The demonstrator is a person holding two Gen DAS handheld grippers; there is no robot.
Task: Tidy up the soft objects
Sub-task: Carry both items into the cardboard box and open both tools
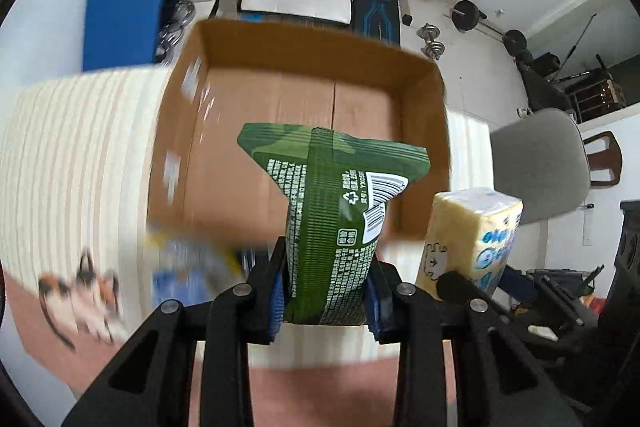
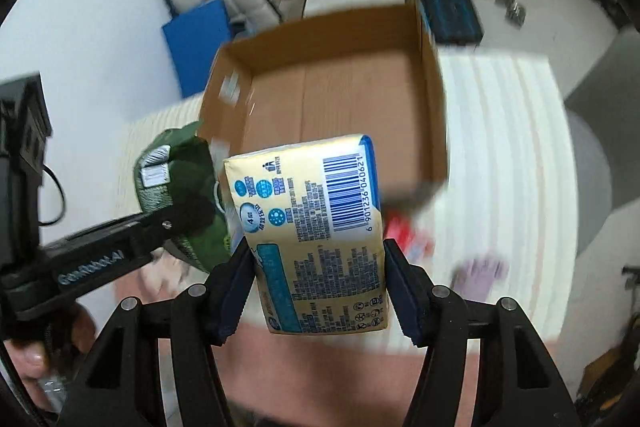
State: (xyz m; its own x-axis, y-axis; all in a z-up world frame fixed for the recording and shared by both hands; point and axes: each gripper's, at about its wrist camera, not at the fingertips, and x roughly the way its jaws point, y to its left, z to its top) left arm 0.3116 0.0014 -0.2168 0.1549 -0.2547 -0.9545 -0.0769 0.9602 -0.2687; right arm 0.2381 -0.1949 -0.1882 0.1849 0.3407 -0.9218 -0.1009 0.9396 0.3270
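My left gripper [image 1: 326, 291] is shut on a green tissue pack [image 1: 332, 211] and holds it up in front of the open cardboard box [image 1: 320, 67]. My right gripper [image 2: 318, 291] is shut on a yellow tissue pack [image 2: 316, 227], also held above the near side of the box [image 2: 328, 39]. The yellow pack shows at the right of the left wrist view [image 1: 472, 239]. The green pack [image 2: 176, 187] and the left gripper [image 2: 176, 223] show at the left of the right wrist view. The box looks empty inside.
The box stands on a cream striped mat [image 1: 80, 155] over a pink table surface [image 1: 340, 395]. Blurred soft items lie near the front: a cat-print item [image 1: 80, 299], a blue-yellow pack [image 1: 192, 267], a red item [image 2: 404, 231] and a purple one [image 2: 480, 275]. A grey chair [image 1: 540, 167] stands to the right.
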